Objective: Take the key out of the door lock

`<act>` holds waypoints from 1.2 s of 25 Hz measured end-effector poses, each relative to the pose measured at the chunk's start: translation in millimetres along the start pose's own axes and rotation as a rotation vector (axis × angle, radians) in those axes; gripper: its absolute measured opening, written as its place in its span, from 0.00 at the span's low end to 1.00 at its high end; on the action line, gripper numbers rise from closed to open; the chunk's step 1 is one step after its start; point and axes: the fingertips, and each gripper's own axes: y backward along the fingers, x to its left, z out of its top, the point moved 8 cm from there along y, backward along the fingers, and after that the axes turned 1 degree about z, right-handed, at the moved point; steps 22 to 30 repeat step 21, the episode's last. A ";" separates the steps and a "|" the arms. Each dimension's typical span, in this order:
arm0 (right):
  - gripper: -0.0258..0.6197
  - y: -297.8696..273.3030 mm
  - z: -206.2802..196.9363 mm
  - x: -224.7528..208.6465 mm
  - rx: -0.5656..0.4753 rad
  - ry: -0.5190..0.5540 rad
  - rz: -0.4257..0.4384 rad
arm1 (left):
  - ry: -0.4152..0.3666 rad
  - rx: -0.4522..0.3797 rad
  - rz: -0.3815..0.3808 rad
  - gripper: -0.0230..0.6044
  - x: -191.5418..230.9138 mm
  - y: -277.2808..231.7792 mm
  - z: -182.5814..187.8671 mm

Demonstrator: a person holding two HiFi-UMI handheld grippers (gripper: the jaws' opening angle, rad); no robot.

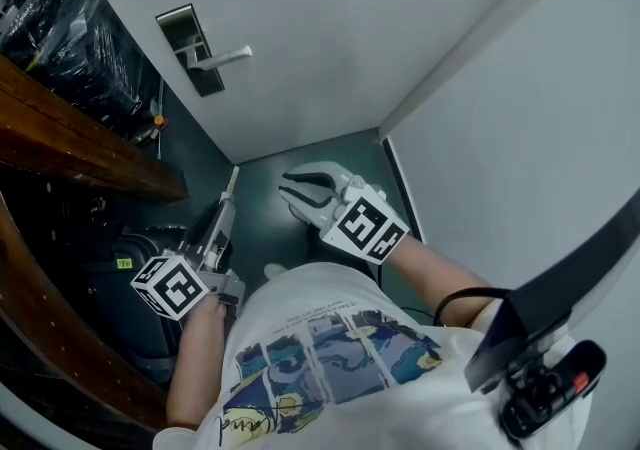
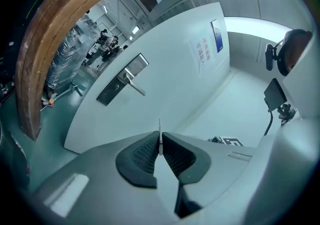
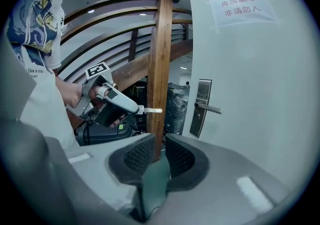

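The white door carries a metal lock plate [image 1: 190, 48] with a lever handle [image 1: 225, 58]; it also shows in the left gripper view [image 2: 122, 80] and the right gripper view [image 3: 200, 106]. My left gripper [image 1: 226, 200] is shut on a thin silver key [image 1: 233, 178], well clear of the door. Edge-on, the key [image 2: 160, 131] sticks up between the pads; from the side the key [image 3: 152, 110] pokes out of the left gripper [image 3: 137, 110]. My right gripper [image 1: 300, 185] hangs to the right over the floor. Its jaws [image 3: 160, 151] stand a little apart with nothing between them.
A curved wooden rail [image 1: 90, 153] and an upright wooden post [image 3: 161, 69] stand left of the door. A plastic-wrapped bundle [image 1: 70, 28] lies behind the rail, and a dark case [image 1: 130, 278] sits on the floor by my left hand. A white wall [image 1: 520, 138] closes the right side.
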 end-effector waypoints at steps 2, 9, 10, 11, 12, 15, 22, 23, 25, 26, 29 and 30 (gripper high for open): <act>0.14 1.6 1.8 3.9 0.001 0.006 0.004 | -0.006 0.006 -0.008 0.08 -2.7 1.2 -3.2; 0.14 5.5 2.7 10.3 0.003 0.013 0.009 | 0.011 0.022 0.000 0.08 -8.7 4.0 -8.8; 0.13 5.9 2.3 10.6 0.004 0.012 0.010 | 0.013 0.021 0.001 0.08 -8.4 4.0 -9.6; 0.13 6.4 1.9 10.8 0.004 0.011 0.012 | 0.016 0.017 -0.002 0.08 -7.1 4.0 -10.6; 0.13 6.8 1.6 10.9 0.003 0.011 0.013 | 0.018 0.011 -0.006 0.08 -5.6 3.8 -11.6; 0.13 7.1 1.8 10.6 0.002 0.014 0.016 | 0.020 0.006 -0.006 0.08 -5.0 3.8 -12.3; 0.13 8.4 0.8 9.6 0.008 0.012 0.017 | 0.033 0.025 0.019 0.08 -7.8 4.6 -12.4; 0.13 8.4 0.8 9.6 0.008 0.012 0.017 | 0.033 0.025 0.019 0.08 -7.8 4.6 -12.4; 0.13 8.4 0.8 9.6 0.008 0.012 0.017 | 0.033 0.025 0.019 0.08 -7.8 4.6 -12.4; 0.13 8.4 0.8 9.6 0.008 0.012 0.017 | 0.033 0.025 0.019 0.08 -7.8 4.6 -12.4; 0.13 8.4 0.8 9.6 0.008 0.012 0.017 | 0.033 0.025 0.019 0.08 -7.8 4.6 -12.4; 0.13 8.4 0.8 9.6 0.008 0.012 0.017 | 0.033 0.025 0.019 0.08 -7.8 4.6 -12.4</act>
